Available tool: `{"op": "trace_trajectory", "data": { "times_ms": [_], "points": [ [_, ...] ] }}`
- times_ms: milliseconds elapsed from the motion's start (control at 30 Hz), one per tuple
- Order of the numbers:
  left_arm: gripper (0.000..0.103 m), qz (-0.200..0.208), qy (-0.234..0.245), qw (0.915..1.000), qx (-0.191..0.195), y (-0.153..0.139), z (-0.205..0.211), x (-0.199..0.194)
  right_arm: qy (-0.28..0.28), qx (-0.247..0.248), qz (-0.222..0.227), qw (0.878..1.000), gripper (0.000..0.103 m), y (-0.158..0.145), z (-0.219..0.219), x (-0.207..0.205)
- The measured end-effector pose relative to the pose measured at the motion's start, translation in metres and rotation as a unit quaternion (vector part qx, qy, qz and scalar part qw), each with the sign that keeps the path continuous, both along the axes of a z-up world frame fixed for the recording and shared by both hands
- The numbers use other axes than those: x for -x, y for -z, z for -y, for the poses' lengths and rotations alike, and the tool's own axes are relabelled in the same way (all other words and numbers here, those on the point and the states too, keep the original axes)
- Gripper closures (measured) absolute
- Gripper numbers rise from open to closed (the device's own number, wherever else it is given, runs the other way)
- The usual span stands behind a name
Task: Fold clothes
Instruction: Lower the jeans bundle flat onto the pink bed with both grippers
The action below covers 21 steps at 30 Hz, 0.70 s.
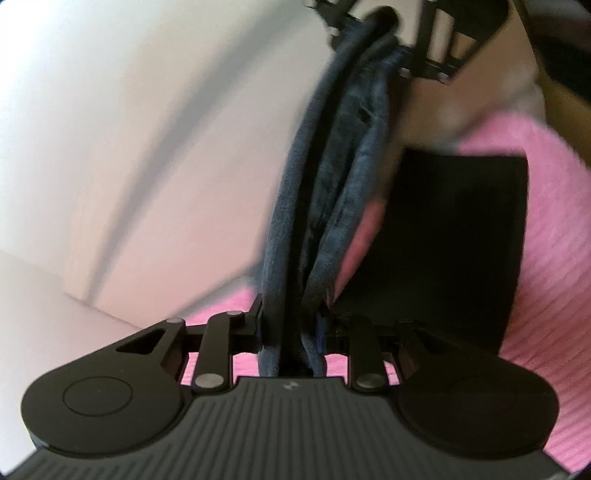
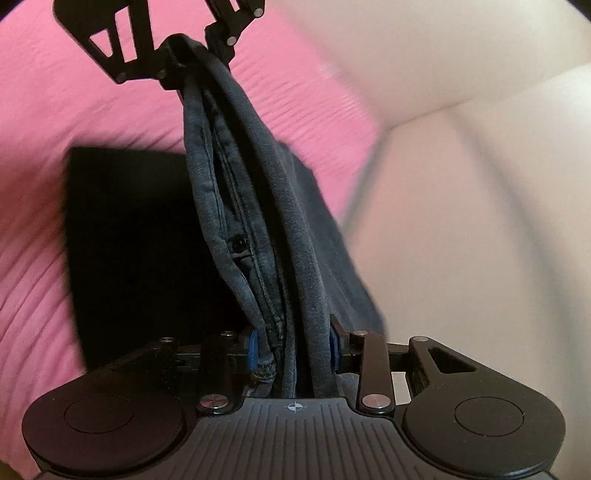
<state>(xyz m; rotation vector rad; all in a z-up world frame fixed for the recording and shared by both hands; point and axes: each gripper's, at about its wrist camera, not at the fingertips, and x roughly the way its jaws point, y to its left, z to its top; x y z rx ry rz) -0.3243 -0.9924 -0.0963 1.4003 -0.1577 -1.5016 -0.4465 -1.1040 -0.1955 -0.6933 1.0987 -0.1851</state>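
left tool [image 1: 291,332]: clamped tight on a bunched edge of the dark blue garment [image 1: 332,177], fabric squeezed right between its two sides.
right tool [image 2: 291,350]: also pinching the dark blue garment [image 2: 258,206], blue pads [image 2: 253,350] pressed against the folds on either side.
far ends: in the left wrist view the right tool [image 1: 384,22] shows at the top, gripping the other end of the cloth; in the right wrist view the left tool [image 2: 181,48] sits at the top doing the same.
garment: stretched in the air between the two tools, hanging in several long folds, a seam and a small dark button [image 2: 238,244] showing on the inner layer.
black item [image 2: 136,243]: a flat dark rectangular shape lying below the garment, on the pink surface; cannot tell what it is.
pink surface [image 1: 546,236]: ribbed pink fabric spread under everything, running beneath both tools.
background: pale wall [image 2: 461,155] to one side, with soft shadow streaks; all of it blurred.
upper right of left view: something brown and pale [image 1: 517,81], too smeared to name.
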Motion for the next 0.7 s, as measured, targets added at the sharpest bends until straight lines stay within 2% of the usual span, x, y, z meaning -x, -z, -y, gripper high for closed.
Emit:
{"op": "trace_trajectory", "data": {
  "times_ms": [100, 167, 300, 467, 567, 700],
  "points": [
    [0.081, -0.007, -0.009, 0.9976, -0.068, 0.099, 0.003, 0.011, -0.007, -0.006, -0.007, 1.0, 0.068, 0.037, -0.013, 0.014],
    [0.081, -0.002, -0.004, 0.9961, -0.088, 0.134, -0.004, 0.017, -0.002, -0.012, 0.005, 1.0, 0.067, 0.036, -0.012, 0.02],
    [0.08, -0.004, 0.006, 0.9973, -0.073, 0.141, -0.016, 0.012, 0.009, -0.04, 0.0, 0.999, 0.067, 0.023, -0.002, 0.02],
    [0.082, 0.003, 0.013, 0.9979, -0.063, 0.132, -0.018, 0.021, 0.027, -0.033, 0.01, 0.999, 0.071, 0.012, -0.024, 0.027],
    [0.083, -0.001, 0.027, 0.9982, -0.053, 0.134, -0.033, 0.025, 0.021, -0.025, 0.001, 0.999, 0.071, 0.02, -0.04, 0.034],
    [0.082, 0.0, 0.041, 0.9973, -0.06, 0.148, -0.044, 0.027, 0.02, -0.008, -0.015, 1.0, 0.068, 0.034, -0.046, 0.026]
  ]
}}
